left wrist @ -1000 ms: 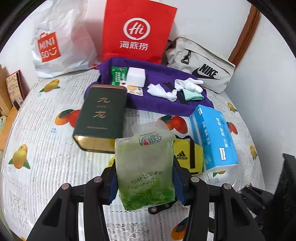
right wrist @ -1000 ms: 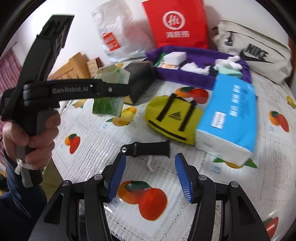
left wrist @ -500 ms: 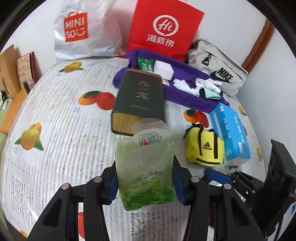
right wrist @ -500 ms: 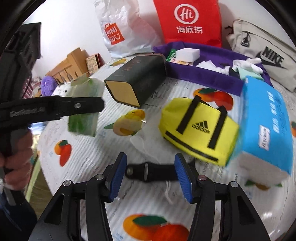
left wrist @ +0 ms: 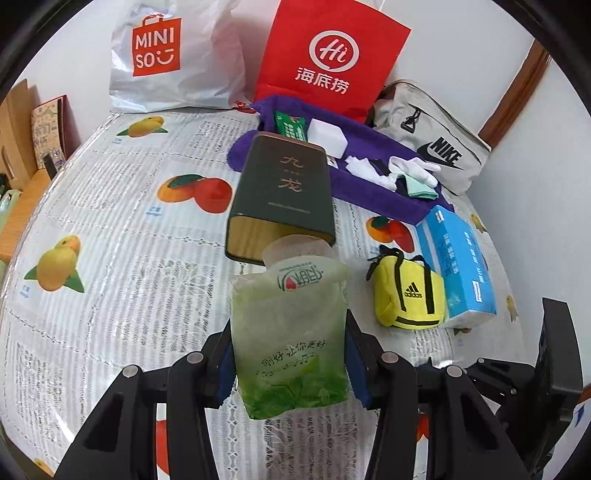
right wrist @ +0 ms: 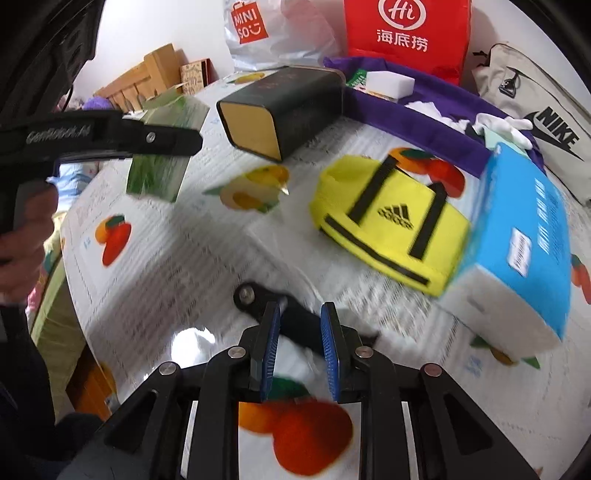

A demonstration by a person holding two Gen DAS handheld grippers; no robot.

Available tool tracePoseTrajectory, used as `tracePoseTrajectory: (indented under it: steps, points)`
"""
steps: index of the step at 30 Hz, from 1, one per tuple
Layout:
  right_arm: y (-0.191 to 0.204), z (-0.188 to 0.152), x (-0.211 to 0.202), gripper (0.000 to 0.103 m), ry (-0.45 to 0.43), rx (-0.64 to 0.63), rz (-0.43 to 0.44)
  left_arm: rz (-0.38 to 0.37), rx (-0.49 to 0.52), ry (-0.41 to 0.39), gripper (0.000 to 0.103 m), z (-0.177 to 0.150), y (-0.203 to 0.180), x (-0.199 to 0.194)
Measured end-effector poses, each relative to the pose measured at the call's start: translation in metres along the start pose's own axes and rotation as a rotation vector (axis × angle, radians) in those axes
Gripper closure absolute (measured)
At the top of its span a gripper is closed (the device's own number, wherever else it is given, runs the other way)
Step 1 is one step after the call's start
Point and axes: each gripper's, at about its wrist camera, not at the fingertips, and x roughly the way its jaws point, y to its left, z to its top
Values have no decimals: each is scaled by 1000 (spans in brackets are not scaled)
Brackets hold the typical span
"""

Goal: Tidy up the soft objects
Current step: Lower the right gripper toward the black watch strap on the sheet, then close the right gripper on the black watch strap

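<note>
Left wrist: fruit-print tablecloth (left wrist: 110, 295), white wall (left wrist: 436, 33), wooden door frame (left wrist: 517, 88).

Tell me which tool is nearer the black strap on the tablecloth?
Right. The right tool straddles the black strap; the left tool holds the green tissue pack aloft, off to its left.

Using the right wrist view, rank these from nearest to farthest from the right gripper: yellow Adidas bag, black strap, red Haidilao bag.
From the right gripper:
1. Black strap, lying between its fingers.
2. Yellow Adidas bag, ahead and to the right.
3. Red Haidilao bag, standing at the back wall.
</note>
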Motion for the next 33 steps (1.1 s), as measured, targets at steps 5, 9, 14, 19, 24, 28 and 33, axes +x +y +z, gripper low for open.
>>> tracePoseTrajectory:
  steps: [5, 9, 14, 19, 24, 28, 33]
  points:
    - [0, -10, -9, 58, -14, -19, 23, -9, 6, 12, 56, -4, -3, 3]
    - [1, -8, -9, 49, -52, -55, -10, -8, 10, 14, 56, -6, -4, 3]
    - [3, -5, 6, 49, -34, -108, -21, -7, 23, 9, 56, -6, -5, -1]
    - [7, -10, 3, 49, -6, -128, -22, -4, 17, 11, 55, -6, -2, 0]
    - [19, -18, -6, 59, 39, -162, 17, -7, 15, 16, 55, -5, -2, 2]
    - [22, -18, -8, 59, 15, -187, -20, -8, 22, 18, 55, -6, -4, 2]
    - [17, -10, 3, 58, 19, -202, -61, -10, 30, 13, 55, -7, -4, -1]
